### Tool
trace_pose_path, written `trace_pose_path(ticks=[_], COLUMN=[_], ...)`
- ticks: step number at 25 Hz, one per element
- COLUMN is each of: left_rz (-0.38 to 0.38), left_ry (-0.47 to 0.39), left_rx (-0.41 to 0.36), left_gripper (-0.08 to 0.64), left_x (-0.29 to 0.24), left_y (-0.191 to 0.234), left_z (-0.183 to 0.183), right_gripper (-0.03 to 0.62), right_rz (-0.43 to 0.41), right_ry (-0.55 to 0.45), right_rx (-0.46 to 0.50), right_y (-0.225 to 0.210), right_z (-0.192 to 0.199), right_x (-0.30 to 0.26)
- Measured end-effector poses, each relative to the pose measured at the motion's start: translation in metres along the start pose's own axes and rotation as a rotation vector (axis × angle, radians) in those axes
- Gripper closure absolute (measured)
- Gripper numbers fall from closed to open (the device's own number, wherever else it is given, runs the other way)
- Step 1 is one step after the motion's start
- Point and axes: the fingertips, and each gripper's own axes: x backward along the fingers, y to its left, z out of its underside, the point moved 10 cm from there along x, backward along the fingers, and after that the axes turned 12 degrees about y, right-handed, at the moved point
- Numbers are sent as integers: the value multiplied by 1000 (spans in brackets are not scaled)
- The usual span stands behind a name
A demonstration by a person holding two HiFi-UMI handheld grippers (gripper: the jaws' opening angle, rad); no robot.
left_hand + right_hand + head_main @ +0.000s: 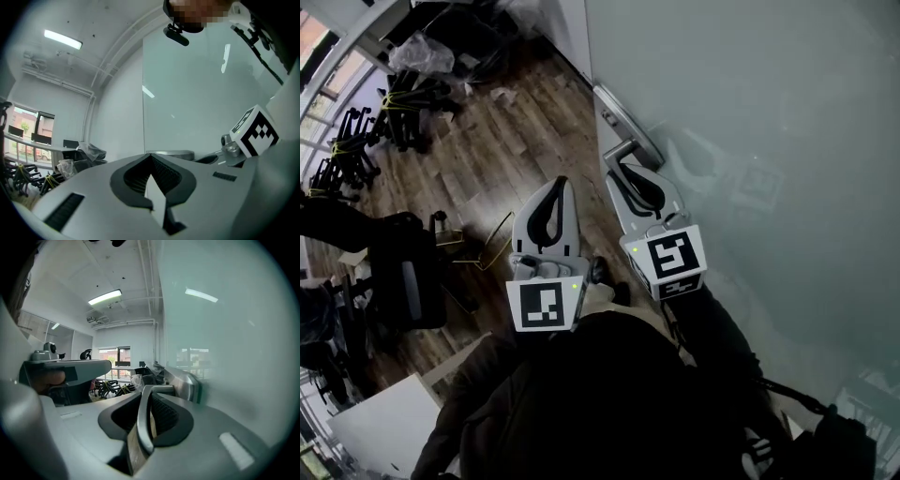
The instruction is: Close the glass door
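Note:
The frosted glass door fills the right of the head view, its edge running along the wooden floor. A metal lock plate sits near that edge, with a lever handle below it. My right gripper is shut on the lever. In the right gripper view the lever handle runs between the pads, with the plate and door just beyond. My left gripper hangs beside it to the left, shut and holding nothing. The left gripper view shows its tips meeting before the door.
A black office chair stands at the left over the wooden floor. Stacked chair bases and a plastic bag lie further back. A white tabletop shows at the bottom left. The person's dark sleeves fill the bottom.

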Motion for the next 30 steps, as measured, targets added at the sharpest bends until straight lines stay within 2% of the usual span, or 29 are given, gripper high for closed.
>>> trace_pose_path(ticks=[4, 8, 16, 20, 24, 30], left_rz=[-85, -152, -289, -332, -362, -431], left_ry=[10, 12, 8, 15, 18, 40], left_rx=[57, 30, 51, 61, 81, 94], left_gripper=[563, 563, 563, 563, 563, 563], left_x=[45, 96, 199, 256, 331, 362], left_y=[-3, -6, 14, 22, 29, 18], left_z=[10, 29, 39, 53, 78, 77], right_gripper=[525, 523, 523, 523, 523, 523], right_rz=[-48, -138, -231, -275, -336, -423], right_ry=[-10, -7, 7, -4, -13, -13], right_rx=[10, 29, 91, 125, 154, 189], right_y=[30, 64, 150, 196, 260, 290], right_z=[7, 16, 15, 19, 35, 38], right_x=[3, 1, 18, 31, 52, 70])
